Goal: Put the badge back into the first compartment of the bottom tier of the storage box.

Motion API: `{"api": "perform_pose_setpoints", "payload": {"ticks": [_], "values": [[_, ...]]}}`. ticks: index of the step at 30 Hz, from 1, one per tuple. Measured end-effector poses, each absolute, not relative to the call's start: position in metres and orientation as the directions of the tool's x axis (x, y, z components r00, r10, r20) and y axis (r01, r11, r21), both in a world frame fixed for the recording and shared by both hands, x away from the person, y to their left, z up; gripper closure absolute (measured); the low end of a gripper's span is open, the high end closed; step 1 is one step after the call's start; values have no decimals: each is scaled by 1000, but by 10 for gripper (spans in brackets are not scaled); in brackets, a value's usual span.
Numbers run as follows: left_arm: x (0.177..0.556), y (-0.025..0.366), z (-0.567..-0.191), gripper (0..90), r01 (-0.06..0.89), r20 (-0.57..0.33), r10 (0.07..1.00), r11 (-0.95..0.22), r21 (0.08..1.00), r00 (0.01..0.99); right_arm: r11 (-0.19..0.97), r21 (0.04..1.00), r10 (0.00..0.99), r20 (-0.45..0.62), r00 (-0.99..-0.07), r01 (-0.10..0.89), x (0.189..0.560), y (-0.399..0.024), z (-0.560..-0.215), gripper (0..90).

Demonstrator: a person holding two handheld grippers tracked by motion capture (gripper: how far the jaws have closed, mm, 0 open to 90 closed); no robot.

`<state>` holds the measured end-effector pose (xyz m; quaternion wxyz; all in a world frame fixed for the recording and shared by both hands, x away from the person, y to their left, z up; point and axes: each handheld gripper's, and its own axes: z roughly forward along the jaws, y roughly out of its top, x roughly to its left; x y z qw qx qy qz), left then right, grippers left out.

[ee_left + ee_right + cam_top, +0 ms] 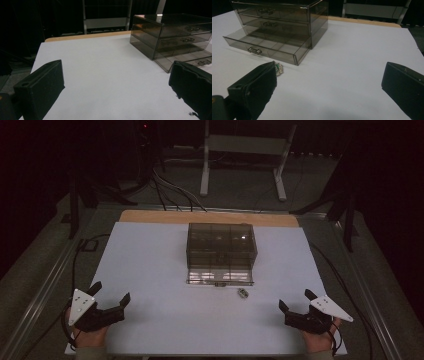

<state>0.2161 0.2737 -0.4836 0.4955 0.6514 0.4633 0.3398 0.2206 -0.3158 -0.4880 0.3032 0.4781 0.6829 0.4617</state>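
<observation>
1. Two grippers rest low at the near edge of the white surface [150, 320], well apart: the left gripper [111, 296] and the right gripper [296, 299], each with its jaws spread wide and holding nothing.
2. Just beyond them, nearer the right gripper, a small metallic trinket [243, 293] with a green spot lies on the surface, just in front of the pulled-out drawer and not touching it; in the right gripper view it [279, 69] is partly hidden behind one jaw.
3. Farther on stands a smoky transparent three-drawer organizer [221, 244]. Its bottom drawer [220, 276] is pulled out toward the person; through the clear walls it looks divided into compartments and appears to hold nothing, though the tint makes that hard to confirm. The two upper drawers are closed, and their contents cannot be made out.
4. Risks, judged from here: the trinket is small and flat, so wide jaws may slide over it or flick it away. It sits close to the drawer front, so a reach from the right could bump the drawer or shove the light organizer back. Dropped from too high, it could bounce off a divider.
</observation>
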Motion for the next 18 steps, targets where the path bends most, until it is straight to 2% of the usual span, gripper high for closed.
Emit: {"api": "perform_pose_setpoints", "payload": {"ticks": [18], "values": [[217,271,-486,7,273,-5,940,-94,957,341,117,916,931,33,-363,384,226,-306,-489,1]]}}
